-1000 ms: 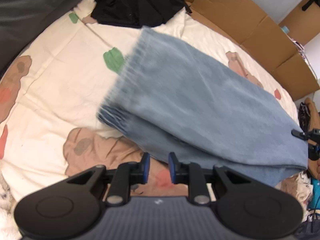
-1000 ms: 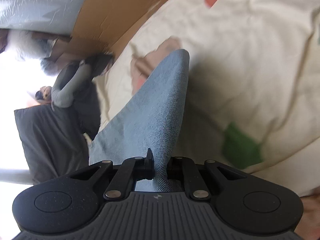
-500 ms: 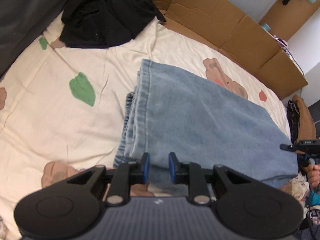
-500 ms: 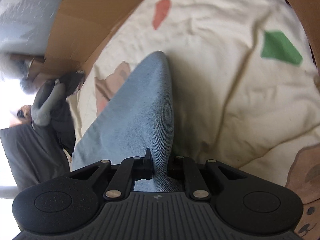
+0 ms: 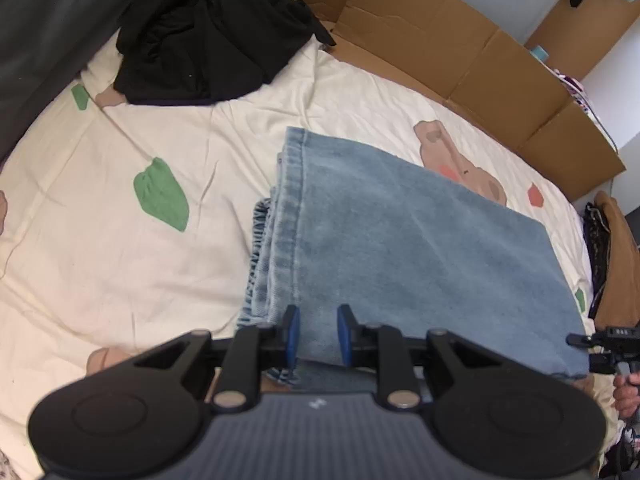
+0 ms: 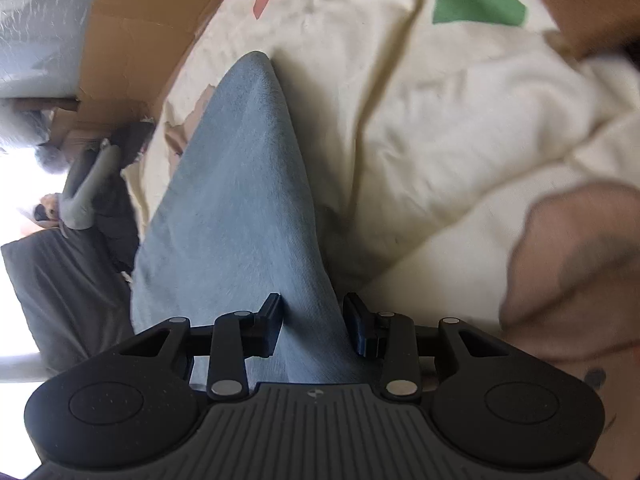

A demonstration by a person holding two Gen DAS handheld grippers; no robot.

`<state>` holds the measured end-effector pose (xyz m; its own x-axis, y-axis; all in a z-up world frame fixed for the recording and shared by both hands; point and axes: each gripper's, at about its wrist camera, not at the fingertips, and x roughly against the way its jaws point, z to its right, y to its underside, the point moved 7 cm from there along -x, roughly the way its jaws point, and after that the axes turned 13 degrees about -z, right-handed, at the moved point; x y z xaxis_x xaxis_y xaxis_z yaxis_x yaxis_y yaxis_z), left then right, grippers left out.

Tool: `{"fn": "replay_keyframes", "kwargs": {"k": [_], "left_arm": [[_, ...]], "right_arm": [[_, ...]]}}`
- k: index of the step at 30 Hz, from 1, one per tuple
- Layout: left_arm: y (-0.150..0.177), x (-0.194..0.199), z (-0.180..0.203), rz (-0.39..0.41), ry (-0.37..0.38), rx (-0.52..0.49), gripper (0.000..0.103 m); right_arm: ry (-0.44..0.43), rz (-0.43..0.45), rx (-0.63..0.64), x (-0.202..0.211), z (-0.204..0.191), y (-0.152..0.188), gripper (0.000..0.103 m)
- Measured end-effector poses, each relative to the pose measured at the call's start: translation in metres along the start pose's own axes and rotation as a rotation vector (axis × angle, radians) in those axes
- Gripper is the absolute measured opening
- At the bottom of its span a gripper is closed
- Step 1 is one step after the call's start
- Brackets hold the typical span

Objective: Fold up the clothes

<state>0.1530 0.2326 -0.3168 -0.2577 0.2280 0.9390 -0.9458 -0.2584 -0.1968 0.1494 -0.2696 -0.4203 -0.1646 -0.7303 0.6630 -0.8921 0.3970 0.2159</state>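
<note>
One pair of light blue jeans [image 5: 400, 248] lies folded on the bed [image 5: 100, 232], near the middle of its front edge. The denim is soft and faded, stacked in several layers, with stitched hems lined up along the left side and a frayed edge peeking out beneath them. The folded shape is roughly rectangular.

Two hand-held grippers show. The left hand-held gripper [image 5: 318, 334] has black arms and blue pads; its fingers are parted and sit over the near edge of the jeans, with a gap on each side, clamping nothing. The right hand-held gripper [image 6: 313, 328] is all black with a ribbed grey body; its fingers stand apart too, either side of a ridge of denim [image 6: 240, 200] that runs between them, and the cloth looks free of both pads.

The bed has a cream cover, wrinkled, printed with green leaf shapes, tan animal shapes and small red patches. One heap of black clothing [image 5: 208, 36] lies crumpled at the far left corner. Flattened brown cardboard [image 5: 460, 52] lines the far edge of the bed.
</note>
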Motion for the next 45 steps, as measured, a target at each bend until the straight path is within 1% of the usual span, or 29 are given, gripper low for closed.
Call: {"fn": "replay_keyframes", "kwargs": {"k": [2, 4, 5, 6, 7, 8, 12, 14, 18, 20, 24, 26, 27, 31, 34, 37, 39, 41, 43, 45], "left_arm": [[-0.001, 0.001, 0.0, 0.003, 0.001, 0.003, 0.021], [-0.001, 0.002, 0.0, 0.007, 0.006, 0.006, 0.021], [-0.002, 0.002, 0.0, 0.008, 0.008, 0.007, 0.021], [-0.002, 0.001, 0.0, 0.008, 0.007, 0.005, 0.021], [-0.002, 0.001, 0.001, 0.008, 0.007, 0.004, 0.021], [-0.003, 0.002, 0.001, 0.009, 0.006, 0.001, 0.021], [-0.006, 0.006, 0.003, 0.022, 0.02, -0.003, 0.021], [-0.004, 0.002, 0.003, 0.013, 0.01, -0.011, 0.021], [0.001, -0.012, -0.002, -0.013, -0.011, -0.006, 0.021], [0.002, -0.018, -0.007, -0.016, -0.02, 0.001, 0.017], [0.003, -0.029, -0.011, -0.031, -0.037, -0.005, 0.017], [0.006, -0.039, -0.012, -0.048, -0.071, -0.03, 0.01], [0.007, -0.044, -0.014, -0.056, -0.084, -0.04, 0.003], [0.009, -0.057, -0.022, -0.083, -0.046, -0.008, 0.003], [0.01, -0.057, -0.019, -0.079, -0.059, -0.03, 0.003], [0.007, -0.043, -0.016, -0.071, -0.065, -0.017, 0.003], [0.005, -0.03, -0.014, -0.054, -0.057, -0.009, 0.004], [0.002, -0.017, -0.01, -0.029, -0.057, -0.019, 0.011], [-0.004, -0.007, -0.003, -0.003, -0.057, -0.035, 0.021], [-0.012, -0.006, 0.006, 0.009, -0.046, -0.052, 0.022]], "right_arm": [[-0.015, -0.028, 0.015, 0.001, -0.003, 0.009, 0.038], [-0.008, -0.05, 0.039, 0.003, -0.006, 0.015, 0.037], [-0.004, -0.041, 0.048, 0.006, -0.009, 0.016, 0.036], [0.0, -0.032, 0.057, 0.01, -0.011, 0.017, 0.032], [0.004, -0.023, 0.066, 0.013, -0.013, 0.017, 0.023], [0.008, -0.015, 0.076, 0.016, -0.015, 0.018, 0.02], [0.023, 0.02, 0.112, 0.029, -0.025, 0.021, 0.017], [0.022, 0.033, 0.102, 0.032, -0.024, 0.021, 0.016], [0.066, 0.023, 0.028, 0.018, -0.002, 0.018, 0.017], [0.081, 0.041, 0.0, 0.014, 0.004, 0.018, 0.018], [0.094, 0.067, -0.023, 0.011, 0.008, 0.022, 0.022], [0.094, 0.077, -0.04, 0.01, 0.01, 0.025, 0.026], [0.094, 0.083, -0.045, 0.011, 0.011, 0.026, 0.028], [0.116, 0.11, -0.062, 0.012, 0.009, 0.031, 0.03], [0.14, 0.129, -0.079, 0.01, 0.006, 0.032, 0.032], [0.164, 0.141, -0.08, 0.011, 0.0, 0.034, 0.032], [0.179, 0.138, -0.069, 0.013, -0.003, 0.035, 0.032], [0.166, 0.148, -0.08, 0.013, -0.003, 0.035, 0.035], [0.153, 0.157, -0.08, 0.012, -0.002, 0.034, 0.038], [0.135, 0.162, -0.074, 0.009, 0.001, 0.034, 0.038]]}}
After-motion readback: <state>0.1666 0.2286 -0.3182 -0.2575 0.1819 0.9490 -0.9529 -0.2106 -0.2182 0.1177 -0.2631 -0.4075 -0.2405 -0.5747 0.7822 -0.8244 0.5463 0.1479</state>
